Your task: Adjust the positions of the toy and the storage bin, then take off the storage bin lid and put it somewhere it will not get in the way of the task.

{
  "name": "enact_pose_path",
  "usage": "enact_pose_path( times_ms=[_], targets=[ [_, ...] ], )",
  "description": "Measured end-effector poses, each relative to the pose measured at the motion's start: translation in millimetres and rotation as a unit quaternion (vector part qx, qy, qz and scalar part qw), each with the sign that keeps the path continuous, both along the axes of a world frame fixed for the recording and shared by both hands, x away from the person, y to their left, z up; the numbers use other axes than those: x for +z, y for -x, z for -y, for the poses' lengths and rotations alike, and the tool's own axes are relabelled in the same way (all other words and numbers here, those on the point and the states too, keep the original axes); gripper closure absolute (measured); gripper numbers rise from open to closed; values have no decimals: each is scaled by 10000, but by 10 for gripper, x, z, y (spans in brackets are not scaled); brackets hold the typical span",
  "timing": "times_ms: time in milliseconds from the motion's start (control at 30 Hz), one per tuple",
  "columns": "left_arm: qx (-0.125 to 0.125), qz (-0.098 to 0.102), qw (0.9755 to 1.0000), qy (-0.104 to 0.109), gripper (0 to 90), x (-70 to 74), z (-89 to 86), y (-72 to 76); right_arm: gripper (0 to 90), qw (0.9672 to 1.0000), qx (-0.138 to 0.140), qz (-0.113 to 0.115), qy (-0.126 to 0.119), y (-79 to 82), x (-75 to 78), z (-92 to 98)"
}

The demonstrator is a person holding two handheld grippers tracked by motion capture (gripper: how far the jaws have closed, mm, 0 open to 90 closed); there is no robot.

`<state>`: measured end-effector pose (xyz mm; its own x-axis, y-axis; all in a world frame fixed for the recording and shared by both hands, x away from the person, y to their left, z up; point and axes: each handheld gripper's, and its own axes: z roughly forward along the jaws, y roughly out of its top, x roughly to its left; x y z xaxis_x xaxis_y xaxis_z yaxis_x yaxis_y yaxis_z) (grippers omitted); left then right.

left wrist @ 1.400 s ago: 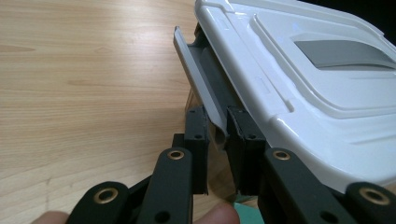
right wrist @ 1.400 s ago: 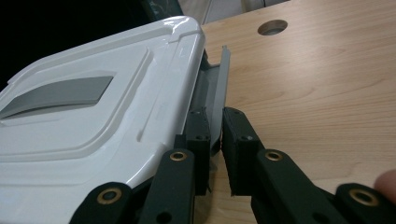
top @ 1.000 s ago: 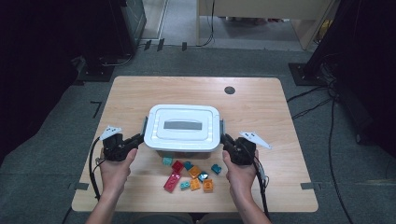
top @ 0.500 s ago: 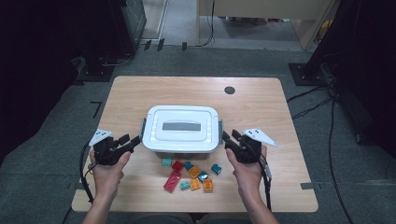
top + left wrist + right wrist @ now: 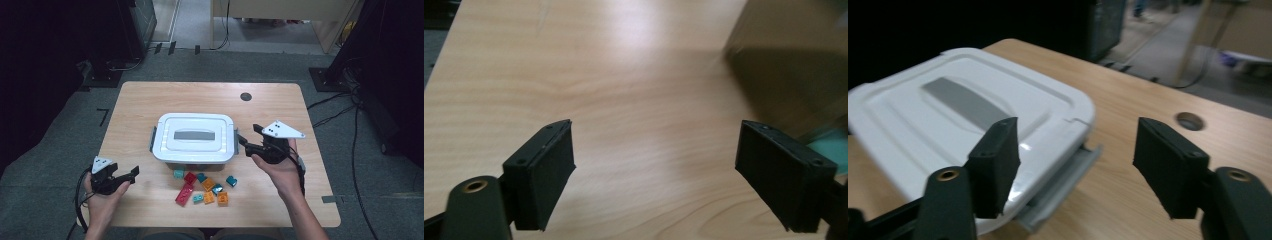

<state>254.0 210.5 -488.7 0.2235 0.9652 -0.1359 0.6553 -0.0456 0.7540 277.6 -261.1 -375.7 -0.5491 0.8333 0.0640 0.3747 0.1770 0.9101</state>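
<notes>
With both latches of the box (image 5: 194, 138) mid-table let go, my left gripper (image 5: 131, 173) has just been opening wide over bare table and my right gripper (image 5: 248, 138), jaws also just spreading and empty, hovers by its latch (image 5: 1060, 187); next, I judge, lifting the lid.

Left hand-held gripper (image 5: 656, 175) over bare wooden table (image 5: 624, 90), jaws just opening (nothing between), blurred box (image 5: 794, 65) upper right.

No readable text, label, brand or number appears anywhere in these views.
</notes>
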Motion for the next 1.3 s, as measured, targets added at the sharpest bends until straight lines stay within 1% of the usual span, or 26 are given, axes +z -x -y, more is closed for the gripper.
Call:
enact_pose_path(
  times_ms=[33, 67, 100, 167, 233, 333, 367, 433, 567, 633, 700, 833, 867, 933, 1000, 1100, 1200, 1267, 1300],
  targets=[
    [12, -41, 9999, -109, 140, -47, -12, 1, 278, 9999, 147, -82, -33, -20, 25, -15],
    [25, -91, 9997, -221, 140, -88, -24, 2, 241, 9995, 297, -108, 10, -38, 42, -29],
    [36, -125, 9995, -297, 137, -124, -31, 3, 219, 9990, 439, -109, 62, -51, 54, -41],
    [40, -172, 9987, -483, 134, -181, -38, 5, 184, 9975, 688, -126, 85, -79, 79, -71],
    [18, -221, 9976, -649, 128, -224, -37, 4, 167, 9952, 957, -177, 139, -122, 91, -108],
    [12, -271, 9965, -797, 127, -247, -24, 5, 171, 9928, 1136, -269, 249, -181, 86, -175],
    [26, -258, 9962, -829, 126, -254, -19, 4, 176, 9922, 1177, -277, 292, -200, 82, -195],
    [38, -266, 9965, -787, 119, -260, -28, 0, 195, 9914, 1238, -248, 348, -230, 78, -226],
    [37, -201, 9969, -755, 109, -277, -30, 3, 273, 9889, 1421, -155, 399, -286, 84, -271],
    [42, -121, 9972, -734, 99, -294, -20, 7, 313, 9870, 1537, -81, 455, -313, 88, -297],
    [36, -98, 9973, -724, 96, -299, -9, 8, 357, 9844, 1694, -24, 467, -336, 89, -332],
    [23, -98, 9973, -721, 96, -299, -7, 6, 408, 9781, 2000, 31, 576, -404, 61, -422],
    [21, -97, 9973, -722, 96, -299, -7, 6, 422, 9758, 2097, 22, 626, -433, 49, -452],
    [17, -98, 9973, -721, 96, -299, -5, 4, 453, 9722, 2241, -12, 681, -475, 32, -499],
    [13, -98, 9973, -723, 96, -299, -5, 4, 504, 9657, 2482, -85, 753, -524, 9, -557],
    [9, -102, 9973, -726, 96, -299, -6, 5, 558, 9579, 2749, -241, 790, -599, -39, -649],
    [9, -99, 9973, -725, 96, -299, -6, 4, 603, 9521, 2919, -347, 838, -663, -70, -745],
    [9, -94, 9974, -720, 96, -300, -4, 2, 621, 9469, 3062, -417, 889, -697, -81, -812],
    [0, -98, 9973, -725, 96, -299, -5, 1, 627, 9448, 3117, -441, 908, -712, -84, -844]
  ],
)
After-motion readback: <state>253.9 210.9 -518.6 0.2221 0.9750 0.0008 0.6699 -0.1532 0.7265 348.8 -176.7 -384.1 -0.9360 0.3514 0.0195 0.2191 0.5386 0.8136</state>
